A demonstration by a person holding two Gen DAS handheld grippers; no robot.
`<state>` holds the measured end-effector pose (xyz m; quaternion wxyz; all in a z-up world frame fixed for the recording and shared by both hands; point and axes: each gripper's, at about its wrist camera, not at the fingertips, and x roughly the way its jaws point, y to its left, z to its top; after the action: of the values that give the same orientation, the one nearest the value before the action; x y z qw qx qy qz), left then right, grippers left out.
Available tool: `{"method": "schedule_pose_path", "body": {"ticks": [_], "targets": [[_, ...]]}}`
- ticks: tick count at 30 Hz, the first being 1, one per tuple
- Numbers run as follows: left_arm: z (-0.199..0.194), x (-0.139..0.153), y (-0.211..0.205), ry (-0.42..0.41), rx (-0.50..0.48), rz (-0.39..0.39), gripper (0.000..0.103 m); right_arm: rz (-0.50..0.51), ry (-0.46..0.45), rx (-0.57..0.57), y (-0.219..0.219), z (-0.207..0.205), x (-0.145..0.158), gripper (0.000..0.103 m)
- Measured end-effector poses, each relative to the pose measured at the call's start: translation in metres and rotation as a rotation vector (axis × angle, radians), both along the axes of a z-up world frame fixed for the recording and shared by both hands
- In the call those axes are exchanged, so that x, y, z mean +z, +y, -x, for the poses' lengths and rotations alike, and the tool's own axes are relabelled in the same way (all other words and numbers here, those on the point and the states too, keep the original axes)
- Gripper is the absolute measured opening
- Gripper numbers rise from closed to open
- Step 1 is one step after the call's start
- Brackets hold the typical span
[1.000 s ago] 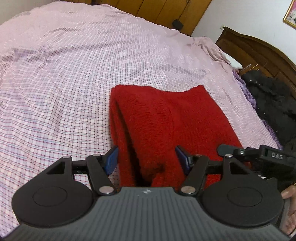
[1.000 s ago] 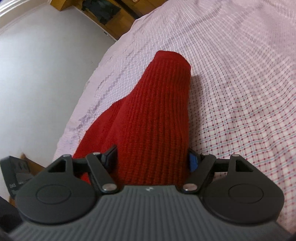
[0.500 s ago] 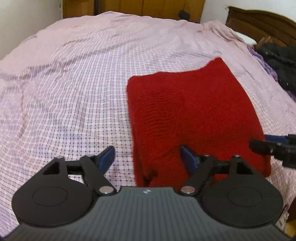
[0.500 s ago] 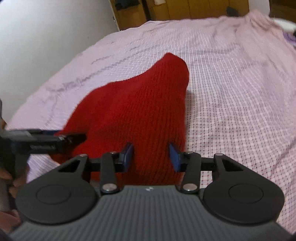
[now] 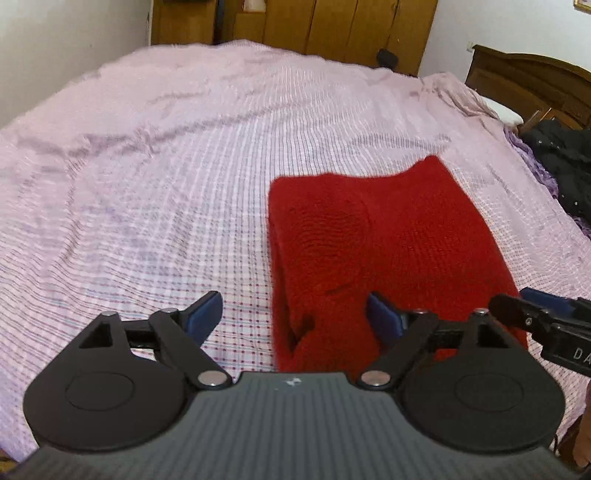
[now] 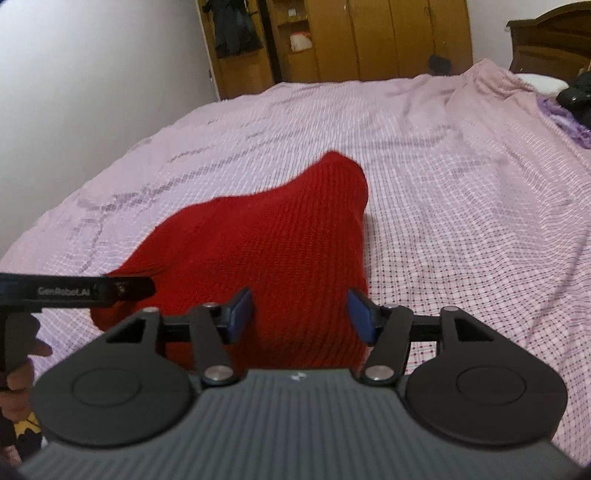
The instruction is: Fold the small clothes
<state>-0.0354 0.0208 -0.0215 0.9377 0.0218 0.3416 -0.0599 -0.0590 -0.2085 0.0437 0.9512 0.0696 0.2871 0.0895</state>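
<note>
A red knitted garment (image 5: pixel 380 243) lies folded in a flat rectangle on the pink checked bedspread (image 5: pixel 166 166). My left gripper (image 5: pixel 295 317) is open and empty, just above the garment's near left corner. My right gripper (image 6: pixel 301 314) is open and empty, above the garment's near right edge (image 6: pixel 280 251). Each gripper shows at the edge of the other's view: the right gripper in the left wrist view (image 5: pixel 546 317), the left gripper in the right wrist view (image 6: pixel 77 290).
Wooden wardrobes (image 5: pixel 332 26) stand behind the bed. A dark wooden headboard (image 5: pixel 532 85) and a black garment (image 5: pixel 565 158) are at the right. A white wall (image 6: pixel 92 74) runs along the bed's left side.
Both grippers have let go of the red garment, opened, and drawn back and upward. The garment now lies flat in its fold.
</note>
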Motion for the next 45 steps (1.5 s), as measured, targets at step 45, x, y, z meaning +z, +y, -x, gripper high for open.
{"method": "schedule_pose_path", "body": {"ticks": [45], "targets": [[0.027,-0.063,-0.045,0.097,0.033,-0.161,0.103,0.085,0.133,-0.073,0.012,0.017,-0.059,0.086]]}}
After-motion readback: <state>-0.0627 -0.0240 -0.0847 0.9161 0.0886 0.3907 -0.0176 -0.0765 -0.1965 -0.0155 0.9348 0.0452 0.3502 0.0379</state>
